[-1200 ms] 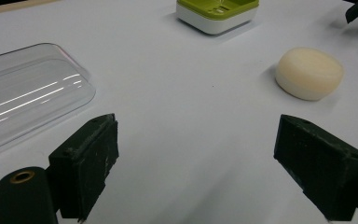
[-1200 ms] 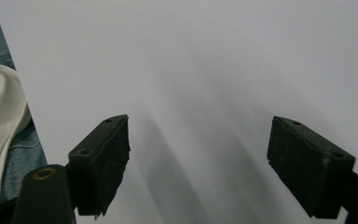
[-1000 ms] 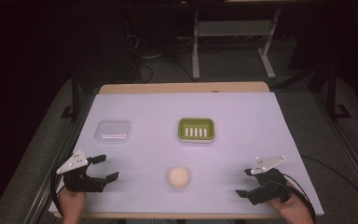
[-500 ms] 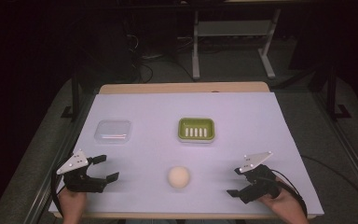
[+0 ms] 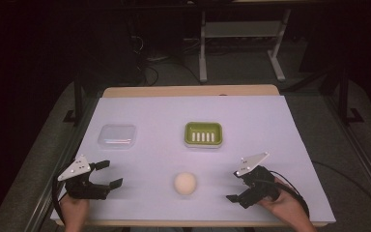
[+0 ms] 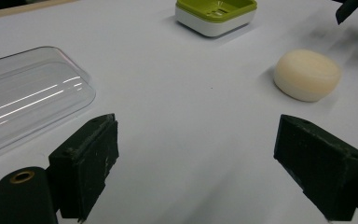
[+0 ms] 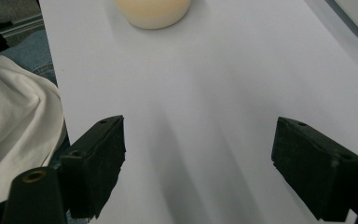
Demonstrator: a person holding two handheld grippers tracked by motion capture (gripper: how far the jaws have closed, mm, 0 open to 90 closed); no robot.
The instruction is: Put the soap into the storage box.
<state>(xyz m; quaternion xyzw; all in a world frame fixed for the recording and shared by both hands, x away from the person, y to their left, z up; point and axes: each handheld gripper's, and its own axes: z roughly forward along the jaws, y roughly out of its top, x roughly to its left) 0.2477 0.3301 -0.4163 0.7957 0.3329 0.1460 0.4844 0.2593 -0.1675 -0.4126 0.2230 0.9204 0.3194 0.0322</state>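
step: approach | right hand-held gripper (image 5: 236,186) — jaws just widened, empty, lower right | soap (image 5: 185,183) lower centre on surface (image 5: 280,125) | left hand-held gripper (image 5: 107,174) open — idle | next: straddle soap, close

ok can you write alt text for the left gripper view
The left claw stands open and empty over a white table, with a round cream soap ahead to the right. A clear plastic lid lies at left and a green soap dish sits farther back.

Table (image 5: 290,125): soap (image 5: 185,183), dish (image 5: 203,134), lid (image 5: 118,136).
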